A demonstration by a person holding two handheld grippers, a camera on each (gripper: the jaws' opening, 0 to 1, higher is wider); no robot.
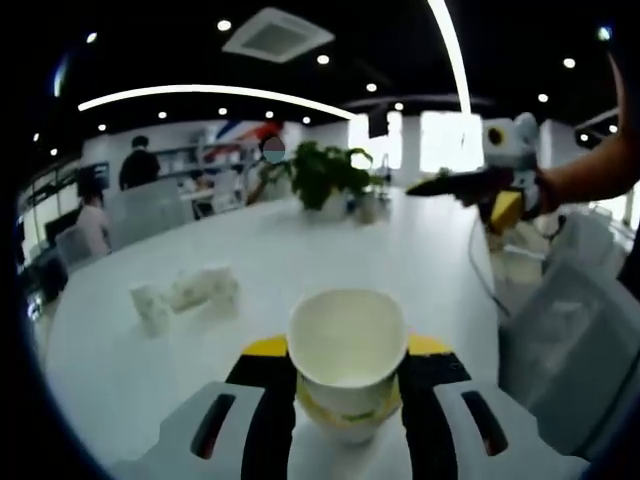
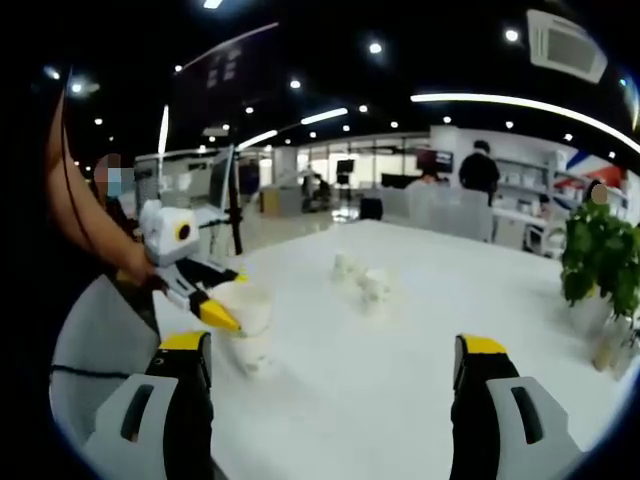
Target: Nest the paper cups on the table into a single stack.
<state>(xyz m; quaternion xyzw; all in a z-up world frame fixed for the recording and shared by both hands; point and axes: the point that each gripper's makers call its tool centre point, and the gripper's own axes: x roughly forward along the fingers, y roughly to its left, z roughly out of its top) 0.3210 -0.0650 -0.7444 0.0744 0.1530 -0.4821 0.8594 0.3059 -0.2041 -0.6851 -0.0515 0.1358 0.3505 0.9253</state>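
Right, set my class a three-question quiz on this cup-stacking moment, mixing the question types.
1. True or false: the left gripper is shut on a paper cup.
2. The right gripper is: A) open, holding nothing B) shut on a cup C) shut on the plant.
3. Fill in: more loose cups lie on the white ____.

Key: 1 true; 2 A; 3 table.

Open office ahead of my grippers: white table (image 1: 300, 260), potted plant (image 1: 322, 172), ceiling spotlights, curved light strip (image 1: 210, 93), bright windows (image 1: 440, 140).
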